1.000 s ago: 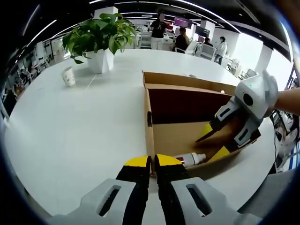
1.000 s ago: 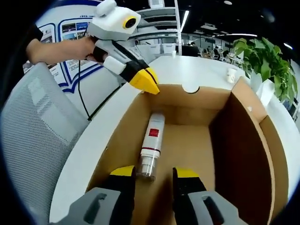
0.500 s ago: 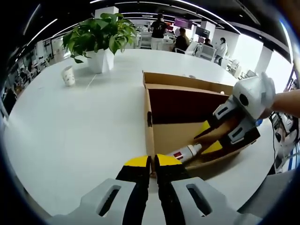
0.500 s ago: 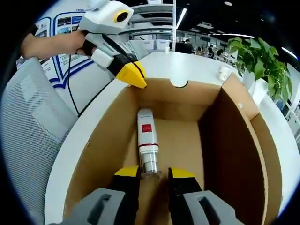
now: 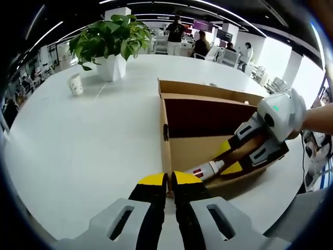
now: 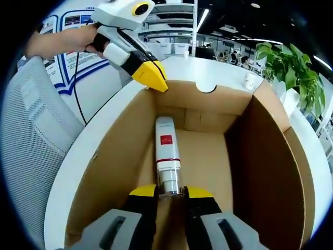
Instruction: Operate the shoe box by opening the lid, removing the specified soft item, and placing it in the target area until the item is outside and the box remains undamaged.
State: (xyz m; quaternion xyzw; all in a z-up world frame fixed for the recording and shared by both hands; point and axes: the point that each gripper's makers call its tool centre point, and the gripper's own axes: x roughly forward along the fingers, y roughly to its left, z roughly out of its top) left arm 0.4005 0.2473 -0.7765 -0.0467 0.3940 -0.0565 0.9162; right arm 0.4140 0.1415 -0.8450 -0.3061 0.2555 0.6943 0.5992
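Now we're gripping the tube cap w/ R gripper inside the box; L gripper is pinching box's corner, jaws together.

1. Open-plan office, judging by the long ceiling light strips running far back over the room.
2. Large white table with a potted plant and a paper cup on it.
3. People sitting and standing at desks in the background, screens beyond them.
4. Grey mesh chair just beside the table edge.
5. Blue-and-white posters on the wall behind that chair.
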